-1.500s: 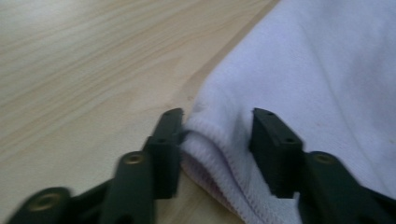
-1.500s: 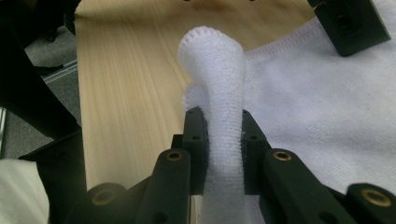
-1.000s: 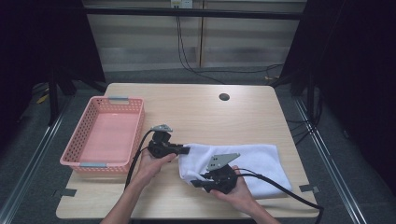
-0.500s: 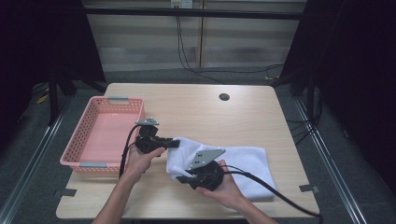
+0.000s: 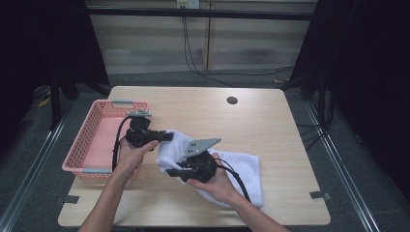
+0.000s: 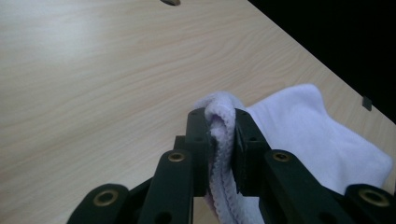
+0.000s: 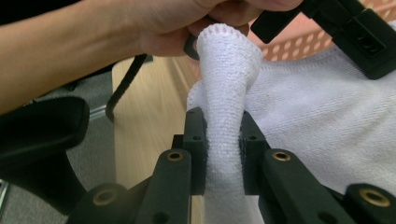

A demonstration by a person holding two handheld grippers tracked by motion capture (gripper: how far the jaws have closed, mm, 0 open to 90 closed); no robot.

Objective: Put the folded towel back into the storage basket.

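Light wooden worktop (image 5: pixel 270 130): far half bare, only a small dark hole near the far edge; plenty of room there and on the right side. Pink perforated plastic basket (image 5: pixel 92 145) sits along the left edge, empty as far as I can see.

White terry towel (image 5: pixel 241 174) lies near the front edge, centre-right, with its left end lifted off the wood and bunched.

Step, as I read it: carrying the towel by one end toward the basket. My left tongs (image 5: pixel 167 137) are clamped on a fold of its hem, beside the basket's near-right rim. My right tongs (image 5: pixel 170 171) are pinching another fold, closer to the front edge.

Next move needs height: the trailing end must clear the basket wall, then both tongs go over the rim before letting go. Front edge is close; keep the drag away from it.
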